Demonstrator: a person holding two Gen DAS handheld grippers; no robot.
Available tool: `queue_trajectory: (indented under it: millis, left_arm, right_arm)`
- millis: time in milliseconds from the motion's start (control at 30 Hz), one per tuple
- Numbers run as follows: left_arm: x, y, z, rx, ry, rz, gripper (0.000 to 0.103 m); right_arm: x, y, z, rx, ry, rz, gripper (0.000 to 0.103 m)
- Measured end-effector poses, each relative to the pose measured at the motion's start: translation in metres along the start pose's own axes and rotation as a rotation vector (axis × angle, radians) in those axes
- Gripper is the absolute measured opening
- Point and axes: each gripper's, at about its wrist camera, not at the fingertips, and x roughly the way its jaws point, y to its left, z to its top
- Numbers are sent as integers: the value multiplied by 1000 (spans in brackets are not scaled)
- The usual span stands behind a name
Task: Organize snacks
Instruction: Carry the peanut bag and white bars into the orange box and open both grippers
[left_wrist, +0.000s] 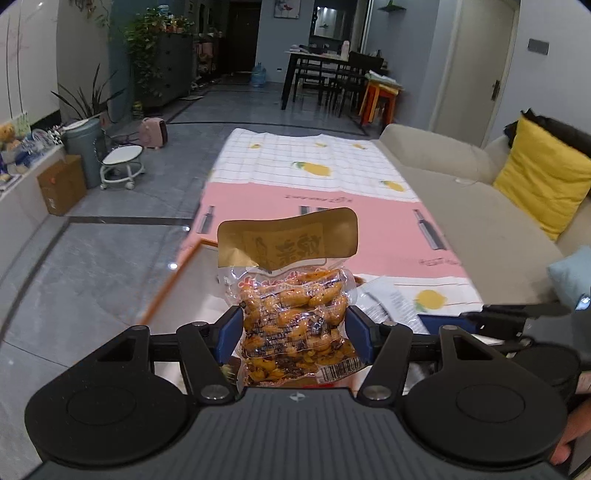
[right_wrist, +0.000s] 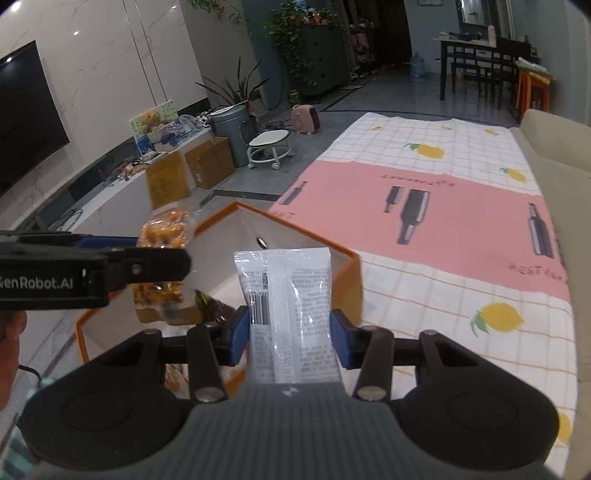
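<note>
Snack bags (left_wrist: 295, 317) above orange-rimmed box (right_wrist: 351, 258)

Glossy clear-plastic nut bag (left_wrist: 295, 321) with matt gold header; shiny crinkled white plastic sachet (right_wrist: 291, 314); smooth matt orange-edged white box (right_wrist: 347, 280), apparently card; soft matt printed cloth (right_wrist: 443, 221); gripper pads (right_wrist: 238, 339) matt blue, arms matt black plastic with bright metal pins.

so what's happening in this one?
A person holds two handheld grippers, sorting snacks. The left gripper is clamped on a clear bag of orange-yellow snacks; the right gripper is clamped on a white packet. Both are held in the air over an orange-rimmed white box on the cloth-covered table.
</note>
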Motion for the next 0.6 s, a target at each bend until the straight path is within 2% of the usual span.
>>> queue_trajectory:
  millis: [300, 600]
  left_arm:
    - [41, 36, 11, 73, 137, 25, 69]
    - [92, 47, -5, 215, 291, 56, 69]
  right_arm:
    - [54, 6, 42, 73, 91, 59, 45]
    - [102, 9, 59, 67, 181, 31, 45]
